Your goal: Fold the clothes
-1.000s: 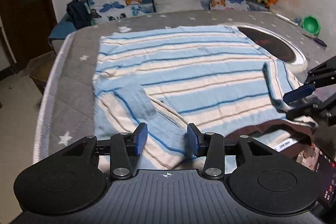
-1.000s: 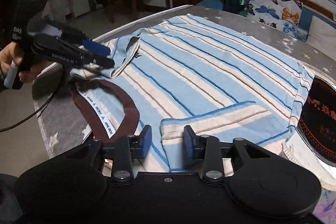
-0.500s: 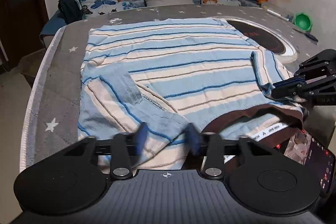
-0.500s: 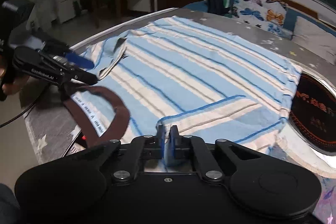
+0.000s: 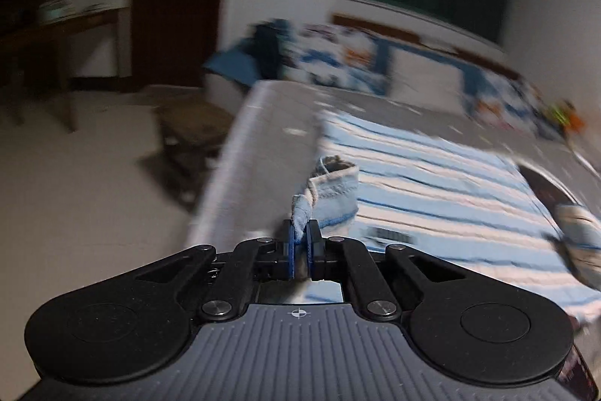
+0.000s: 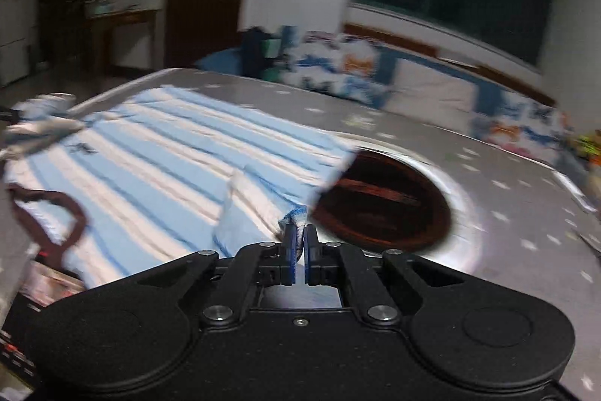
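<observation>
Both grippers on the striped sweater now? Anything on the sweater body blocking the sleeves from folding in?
The left gripper and right gripper are each shut on a sleeve of the striped sweater. Nothing visible lies on the sweater body. The dark round mat sits beside the sweater's edge on the bed, not on it. Both frames are blurred.

Sweater (image 6: 157,153): light blue and cream bands, thin darker blue stripes; neckline trim (image 6: 71,213) dark brown. Bedsheet (image 6: 488,183): grey, small white stars. Round mat (image 6: 383,209): dark brown-black, reddish pattern, pale rim. Pillows (image 5: 338,59): white, blue and orange print, blurred. Gripper pads (image 5: 289,250): blue; gripper bodies black. Floor (image 5: 75,194): pale.
</observation>
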The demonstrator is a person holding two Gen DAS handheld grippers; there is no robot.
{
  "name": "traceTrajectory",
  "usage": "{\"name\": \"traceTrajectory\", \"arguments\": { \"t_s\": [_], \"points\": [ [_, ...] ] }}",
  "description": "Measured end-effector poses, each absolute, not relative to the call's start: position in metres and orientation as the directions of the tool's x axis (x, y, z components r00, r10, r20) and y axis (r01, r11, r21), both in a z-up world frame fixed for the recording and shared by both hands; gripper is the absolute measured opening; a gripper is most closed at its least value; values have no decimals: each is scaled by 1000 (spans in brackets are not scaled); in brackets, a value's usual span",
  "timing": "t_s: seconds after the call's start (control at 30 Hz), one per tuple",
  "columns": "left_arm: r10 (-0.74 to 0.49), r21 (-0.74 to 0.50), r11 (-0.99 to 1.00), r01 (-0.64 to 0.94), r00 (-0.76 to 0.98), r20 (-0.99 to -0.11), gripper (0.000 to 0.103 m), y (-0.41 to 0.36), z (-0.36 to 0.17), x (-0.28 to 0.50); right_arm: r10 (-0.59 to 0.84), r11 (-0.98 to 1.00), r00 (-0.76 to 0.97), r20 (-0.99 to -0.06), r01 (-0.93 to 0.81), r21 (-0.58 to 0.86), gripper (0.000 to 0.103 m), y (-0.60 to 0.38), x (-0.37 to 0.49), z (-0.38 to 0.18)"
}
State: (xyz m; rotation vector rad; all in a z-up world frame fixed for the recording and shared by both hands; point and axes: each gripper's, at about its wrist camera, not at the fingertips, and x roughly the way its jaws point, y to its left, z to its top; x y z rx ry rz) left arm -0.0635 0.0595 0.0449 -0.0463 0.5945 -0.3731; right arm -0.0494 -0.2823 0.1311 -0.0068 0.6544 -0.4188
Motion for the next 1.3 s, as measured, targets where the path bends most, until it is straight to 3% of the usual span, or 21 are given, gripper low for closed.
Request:
{"name": "traceTrajectory", "arguments": {
  "t_s": [0.17, 0.43, 0.47, 0.53, 0.63, 0.8, 0.93, 1.03, 1.3],
  "points": [
    [-303, -202, 953, 226, 736, -605, 6, 94, 30, -73, -450, 873, 652, -610, 465, -147, 4, -303, -67, 122],
    [-295, -178, 955, 239, 675, -676, 8, 98, 19, -78, -455, 861, 613, -646, 486, -146, 9, -313, -69, 114],
    [-298, -182, 954, 240, 675, -675, 10, 99, 22, -77, -456, 860, 608, -650, 489, -146, 11, -315, -70, 113],
    [-291, -177, 956, 234, 679, -674, 21, 101, 29, -78, -455, 857, 600, -658, 495, -141, 27, -317, -70, 111],
    [-271, -156, 962, 226, 691, -671, 28, 105, 32, -84, -446, 853, 598, -666, 510, -114, 35, -321, -70, 108],
    [-266, -156, 963, 218, 700, -663, 35, 105, 33, -90, -431, 843, 594, -680, 534, -68, 38, -327, -70, 101],
    [-272, -163, 962, 220, 709, -650, 43, 102, 37, -93, -418, 833, 592, -690, 552, -31, 47, -332, -70, 97],
    [-277, -168, 961, 221, 716, -641, 51, 100, 40, -95, -408, 826, 591, -696, 564, -5, 47, -335, -71, 93],
    [-282, -167, 959, 229, 723, -631, 57, 89, 41, -99, -386, 816, 606, -696, 576, 48, 47, -333, -72, 85]
  ]
}}
